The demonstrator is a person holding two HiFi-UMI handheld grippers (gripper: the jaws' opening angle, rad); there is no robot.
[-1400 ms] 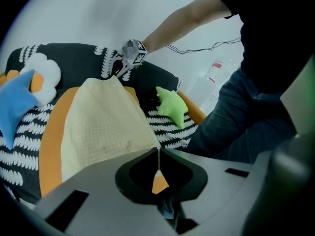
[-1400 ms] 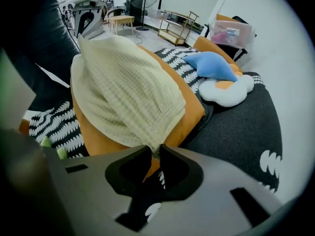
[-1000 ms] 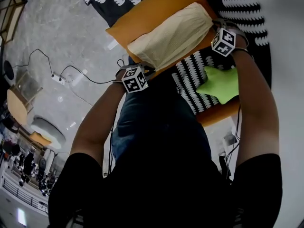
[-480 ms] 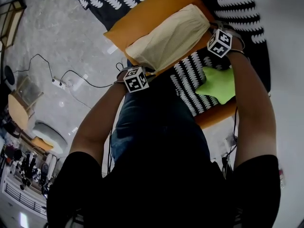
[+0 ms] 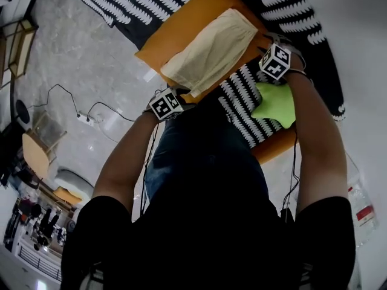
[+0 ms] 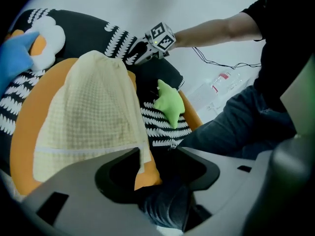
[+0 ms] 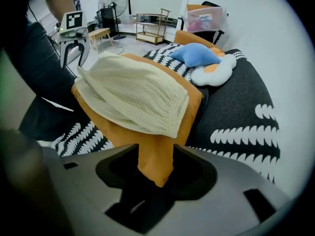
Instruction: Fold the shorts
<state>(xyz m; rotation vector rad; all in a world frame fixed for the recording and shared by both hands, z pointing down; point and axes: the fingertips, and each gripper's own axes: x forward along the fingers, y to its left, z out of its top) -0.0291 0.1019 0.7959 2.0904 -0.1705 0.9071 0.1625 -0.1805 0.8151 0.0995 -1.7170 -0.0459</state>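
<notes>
Left hand-held gripper risen, opening — shorts corner between.

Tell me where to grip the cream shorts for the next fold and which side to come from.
Grip the gathered waistband end of the cream shorts, probably with the right hand-held gripper, coming in from that short end. They lie as a flat strip on the orange cushion, and that thick edge sits just ahead of its jaws, which are opening with only cushion between them.
</notes>
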